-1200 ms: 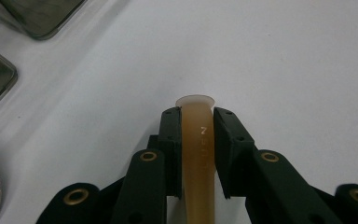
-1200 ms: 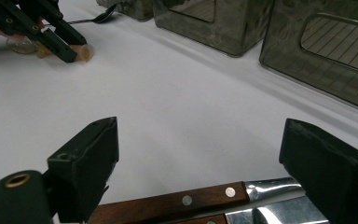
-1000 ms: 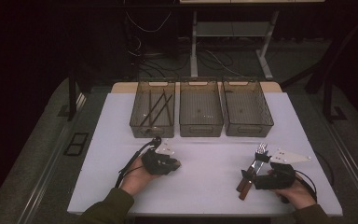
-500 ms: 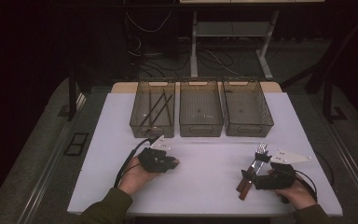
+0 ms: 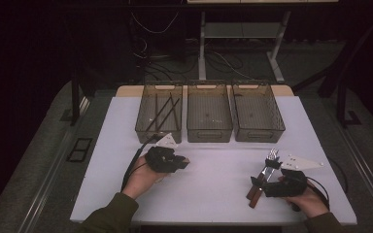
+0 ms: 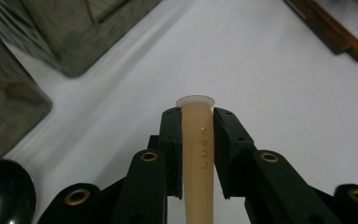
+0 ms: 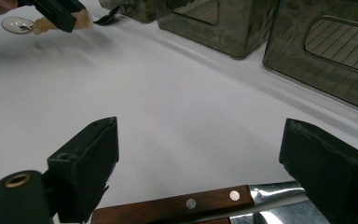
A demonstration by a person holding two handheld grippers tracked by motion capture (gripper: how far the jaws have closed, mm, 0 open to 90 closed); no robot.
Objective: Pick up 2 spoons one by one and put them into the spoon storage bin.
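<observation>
High view: fixed above the person's side, looking forward and down over the whole table (image 5: 213, 194) to the three bins (image 5: 210, 112). Left gripper view: close over the tabletop, toward bin corners. Right gripper view: low, close, facing across the table; both share the bins (image 7: 223, 23) and wooden handles (image 7: 172, 207)

White table (image 5: 213, 187), 3 clear bins (image 5: 209, 112) at its far edge, wooden-handled cutlery (image 5: 262, 178) near right.
</observation>
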